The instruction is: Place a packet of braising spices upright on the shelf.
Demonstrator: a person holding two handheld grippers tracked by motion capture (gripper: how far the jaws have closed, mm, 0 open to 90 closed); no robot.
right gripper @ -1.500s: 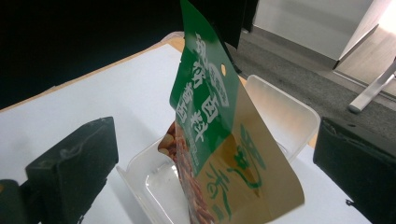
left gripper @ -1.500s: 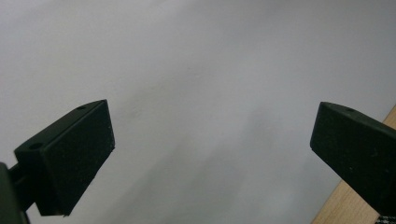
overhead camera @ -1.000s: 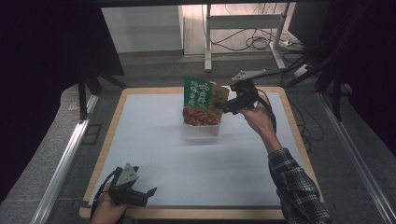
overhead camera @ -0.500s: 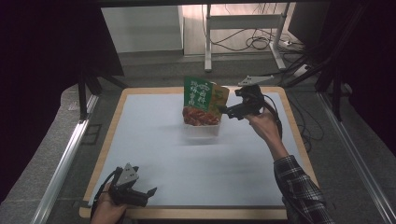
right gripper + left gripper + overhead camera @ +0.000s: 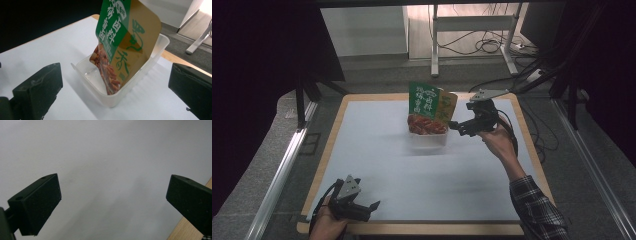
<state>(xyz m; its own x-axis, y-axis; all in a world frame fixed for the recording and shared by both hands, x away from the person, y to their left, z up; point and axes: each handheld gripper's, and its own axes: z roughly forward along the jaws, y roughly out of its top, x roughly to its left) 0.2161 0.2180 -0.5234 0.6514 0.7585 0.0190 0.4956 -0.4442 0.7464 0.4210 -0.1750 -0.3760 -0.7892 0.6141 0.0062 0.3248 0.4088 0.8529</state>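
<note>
A green and tan snack bag (image 5: 430,107) (image 5: 122,42) with red contents stands upright in a clear plastic tub (image 5: 428,140) (image 5: 112,97) at the table's far middle. My right gripper (image 5: 456,126) (image 5: 115,92) is just right of the tub, open, its jaws wide apart and touching nothing. My left gripper (image 5: 371,207) (image 5: 112,200) rests low near the table's front left corner, open, over the bare white mat (image 5: 105,157).
The white mat (image 5: 412,180) covers a wooden-edged table (image 5: 422,229). Dark curtains stand at left and right. Beyond the far edge are a desk frame (image 5: 472,30) and cables on the floor (image 5: 492,47).
My right gripper has drawn back to the right, away from the snack bag, which stays standing in the tub. The left gripper has not moved.
</note>
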